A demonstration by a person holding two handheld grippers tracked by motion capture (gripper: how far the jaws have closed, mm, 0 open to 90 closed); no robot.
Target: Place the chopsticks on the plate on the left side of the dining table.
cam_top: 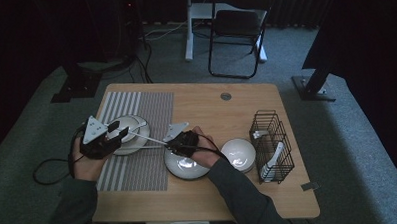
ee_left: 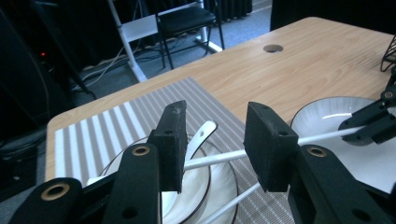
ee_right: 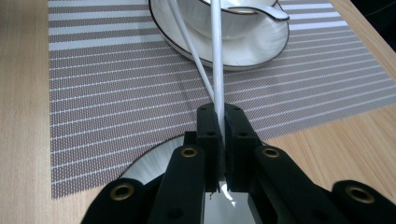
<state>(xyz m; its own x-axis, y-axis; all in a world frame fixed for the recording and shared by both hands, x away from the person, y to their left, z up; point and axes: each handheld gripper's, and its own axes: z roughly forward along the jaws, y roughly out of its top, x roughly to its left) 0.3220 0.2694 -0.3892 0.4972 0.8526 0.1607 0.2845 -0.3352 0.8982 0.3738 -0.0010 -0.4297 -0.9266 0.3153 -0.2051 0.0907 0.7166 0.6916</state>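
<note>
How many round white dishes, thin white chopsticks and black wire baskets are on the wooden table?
Round white dishes: 4
Thin white chopsticks: 2
Black wire baskets: 1
Total: 7

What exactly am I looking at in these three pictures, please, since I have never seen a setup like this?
No robot here: a person holds a hand-held two-jaw gripper in each hand. One picture comes from a camera above the wooden table; the other two come from cameras riding on the grippers, looking along their black jaws.

On a striped placemat stands a white plate with a bowl and a spoon. Nearby are a second plate, a white bowl and a black wire basket.

The right gripper is shut on a white chopstick; a second chopstick lies beside it. The left gripper is open, its jaws on either side of the held chopstick without pressing it.
</note>
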